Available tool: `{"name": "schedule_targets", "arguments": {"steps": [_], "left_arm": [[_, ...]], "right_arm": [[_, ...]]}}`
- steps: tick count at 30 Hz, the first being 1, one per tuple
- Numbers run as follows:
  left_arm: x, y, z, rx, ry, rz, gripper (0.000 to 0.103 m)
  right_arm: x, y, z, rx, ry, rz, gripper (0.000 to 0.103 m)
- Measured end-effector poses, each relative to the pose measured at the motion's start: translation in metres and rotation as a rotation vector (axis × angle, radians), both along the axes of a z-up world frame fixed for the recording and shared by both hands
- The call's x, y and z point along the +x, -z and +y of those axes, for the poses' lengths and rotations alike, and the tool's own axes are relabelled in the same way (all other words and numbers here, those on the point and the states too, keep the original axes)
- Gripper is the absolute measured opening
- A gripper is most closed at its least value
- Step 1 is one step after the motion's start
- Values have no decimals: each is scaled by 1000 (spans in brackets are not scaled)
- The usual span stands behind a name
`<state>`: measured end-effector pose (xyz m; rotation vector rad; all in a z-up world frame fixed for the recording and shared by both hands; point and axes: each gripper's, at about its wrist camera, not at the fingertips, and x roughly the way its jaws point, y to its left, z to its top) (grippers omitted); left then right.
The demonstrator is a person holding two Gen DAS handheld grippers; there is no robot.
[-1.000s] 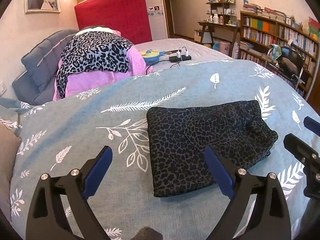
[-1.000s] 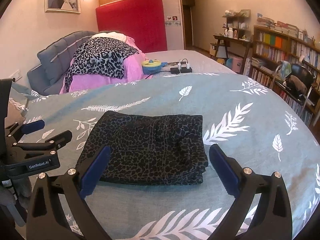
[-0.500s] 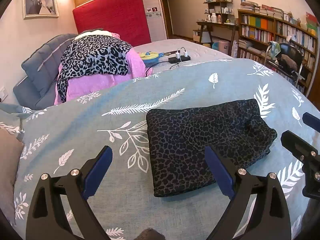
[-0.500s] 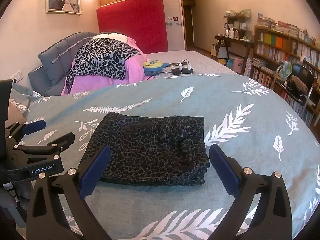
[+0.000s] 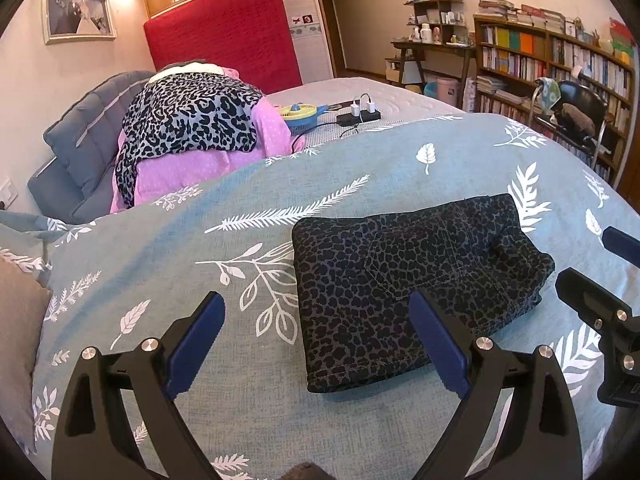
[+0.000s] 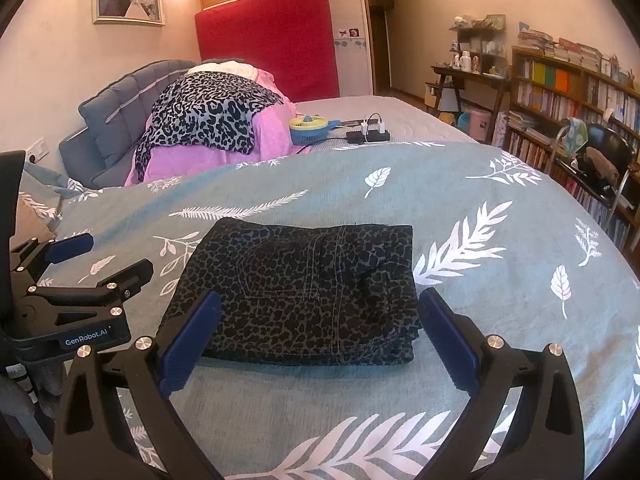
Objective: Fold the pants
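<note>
Dark leopard-print pants (image 6: 304, 292) lie folded into a neat thick square on the teal bed cover with white leaves (image 6: 500, 200). The left tongs (image 5: 316, 344) are wide open and hold nothing, just beside the near left corner of the pants. The right tongs (image 6: 316, 338) are wide open too, empty, with the fold in front of them. I think the folding is done or almost done. Next may be only a small pat to flatten the bumpy right edge, or pulling both tongs away.
</note>
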<state>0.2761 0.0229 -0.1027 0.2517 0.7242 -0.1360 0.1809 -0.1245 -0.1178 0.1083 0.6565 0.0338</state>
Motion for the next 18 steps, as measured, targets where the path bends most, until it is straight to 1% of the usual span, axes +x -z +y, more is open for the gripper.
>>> {"name": "schedule_targets", "arguments": {"steps": [5, 9, 12, 15, 18], "left_arm": [[-1, 0, -3, 15, 6, -15, 92], [-2, 0, -3, 17, 9, -15, 92], [2, 3, 1, 7, -9, 13, 92], [9, 13, 12, -21, -47, 65, 92], [14, 28, 27, -22, -97, 103, 93]], "right_arm": [[0, 1, 0, 1, 1, 1, 100], [0, 5, -5, 30, 3, 16, 100], [1, 9, -8, 39, 13, 31, 100], [3, 16, -13, 45, 24, 53, 100], [3, 27, -19, 50, 42, 83, 100]]}}
